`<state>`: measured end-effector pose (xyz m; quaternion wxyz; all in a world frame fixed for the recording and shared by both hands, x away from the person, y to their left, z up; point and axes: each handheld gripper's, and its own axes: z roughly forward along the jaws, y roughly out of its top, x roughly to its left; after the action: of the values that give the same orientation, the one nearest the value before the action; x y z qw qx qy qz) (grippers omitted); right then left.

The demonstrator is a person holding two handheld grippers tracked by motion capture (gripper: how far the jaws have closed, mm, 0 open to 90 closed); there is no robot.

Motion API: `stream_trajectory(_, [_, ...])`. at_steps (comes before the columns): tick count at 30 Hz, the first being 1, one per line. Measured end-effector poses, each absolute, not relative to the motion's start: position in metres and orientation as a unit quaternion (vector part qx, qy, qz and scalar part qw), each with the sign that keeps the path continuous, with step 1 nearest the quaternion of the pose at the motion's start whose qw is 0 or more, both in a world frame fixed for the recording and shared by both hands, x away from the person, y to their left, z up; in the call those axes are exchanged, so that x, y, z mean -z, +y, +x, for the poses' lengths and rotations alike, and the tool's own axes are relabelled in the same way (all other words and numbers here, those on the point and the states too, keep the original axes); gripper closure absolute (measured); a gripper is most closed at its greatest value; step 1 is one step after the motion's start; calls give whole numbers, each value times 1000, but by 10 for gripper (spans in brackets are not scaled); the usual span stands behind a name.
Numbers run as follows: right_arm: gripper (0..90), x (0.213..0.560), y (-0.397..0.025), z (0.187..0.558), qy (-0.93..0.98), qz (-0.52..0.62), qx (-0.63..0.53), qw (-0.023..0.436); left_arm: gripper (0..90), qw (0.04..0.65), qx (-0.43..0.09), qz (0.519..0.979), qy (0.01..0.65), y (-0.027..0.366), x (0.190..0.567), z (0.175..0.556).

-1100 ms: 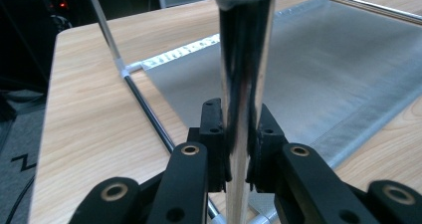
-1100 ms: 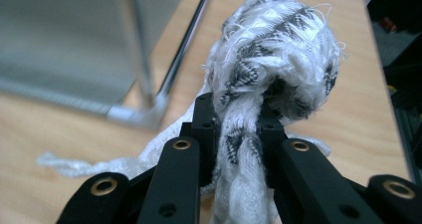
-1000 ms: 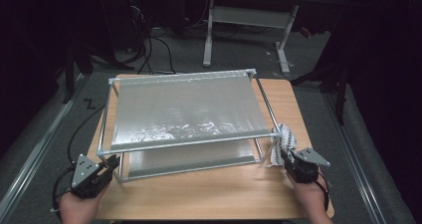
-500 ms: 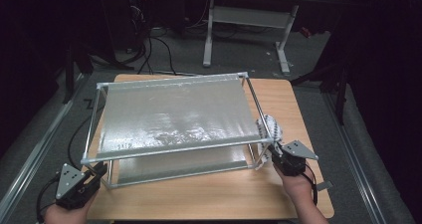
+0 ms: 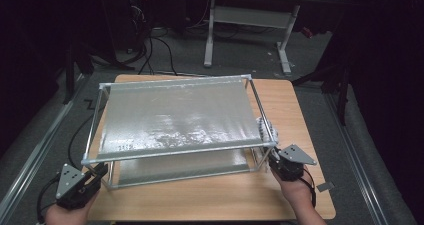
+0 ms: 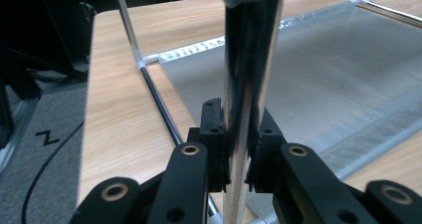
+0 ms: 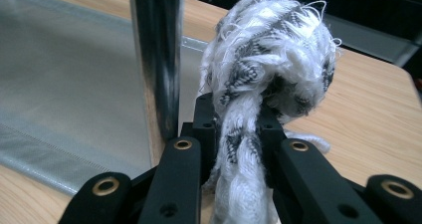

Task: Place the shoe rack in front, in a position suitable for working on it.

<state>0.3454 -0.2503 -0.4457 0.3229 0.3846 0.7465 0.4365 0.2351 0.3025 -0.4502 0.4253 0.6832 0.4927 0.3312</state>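
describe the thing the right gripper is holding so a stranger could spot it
On the wooden table stands a two-tier metal rack. At its near right corner post, between the right hand-held gripper's jaws, hangs a rope: white-and-black, twisted, frayed, the only soft thing there.

Dim room: grey carpet floor (image 5: 40,135), white-legged desk (image 5: 250,20) behind, black cables (image 5: 155,50)

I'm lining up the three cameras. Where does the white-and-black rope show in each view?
High view: the rope hangs at the rack's right front corner, just beyond the right gripper.
Left gripper view: not in it.
Right gripper view: the rope is centre frame, clamped between the jaws.
Shared landmark: the silvery mesh shelf.
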Motion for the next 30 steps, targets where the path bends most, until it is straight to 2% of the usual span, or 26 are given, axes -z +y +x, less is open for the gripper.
stream_trajectory(10, [778,447,-308,318,710,449,-412,353,798,443,-303,718,444,248,448,283])
stream_trajectory(14, [777,449,-332,305,695,476,-398,363,793,431,-316,734,419,223,449,307])
stream_trajectory(21, [778,451,-349,298,679,505,-384,370,794,413,-323,734,431,195,447,361])
stream_trajectory(30, [778,451,-345,311,675,514,-383,365,806,408,-326,718,460,189,448,416])
